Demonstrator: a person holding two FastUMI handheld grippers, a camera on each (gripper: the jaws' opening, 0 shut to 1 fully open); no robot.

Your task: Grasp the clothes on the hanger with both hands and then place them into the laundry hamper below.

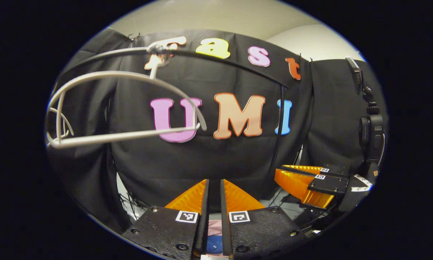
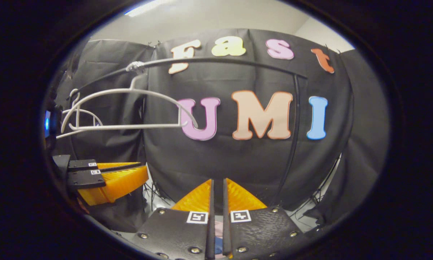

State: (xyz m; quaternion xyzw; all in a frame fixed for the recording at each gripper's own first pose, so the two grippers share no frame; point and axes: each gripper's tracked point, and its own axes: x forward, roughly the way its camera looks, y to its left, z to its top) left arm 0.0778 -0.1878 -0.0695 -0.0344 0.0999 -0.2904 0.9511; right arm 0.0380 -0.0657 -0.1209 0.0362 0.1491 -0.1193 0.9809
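The white hanger [image 1: 129,108] is hanging bare from the dark rail [image 1: 220,59], with no garment draped on it in either view. A second white hanger [image 1: 59,122] is hanging behind it, also bare.

The left hand-held gripper [image 1: 214,191] is pointing at the black booth wall with its orange fingers [image 1: 191,198] drawn close together, leaving only a narrow slot. Low in that slot a strip of pink and blue cloth [image 1: 213,236] is showing, likely the clothes, though I cannot tell whether the fingers are pressing on the cloth or whether it is lying below them. The right hand-held gripper [image 2: 218,196] is standing the same way, fingers nearly together, with a sliver of pink and blue cloth [image 2: 218,238] low between them; again the contact is hidden. Each gripper is also showing beside the other, at about the same height.

Judging from the bare hanger, the pull-off is done. What is left is lowering the garment into the laundry hamper and letting go, or, if it is already lying down there, simply withdrawing. The hamper itself is out of sight.
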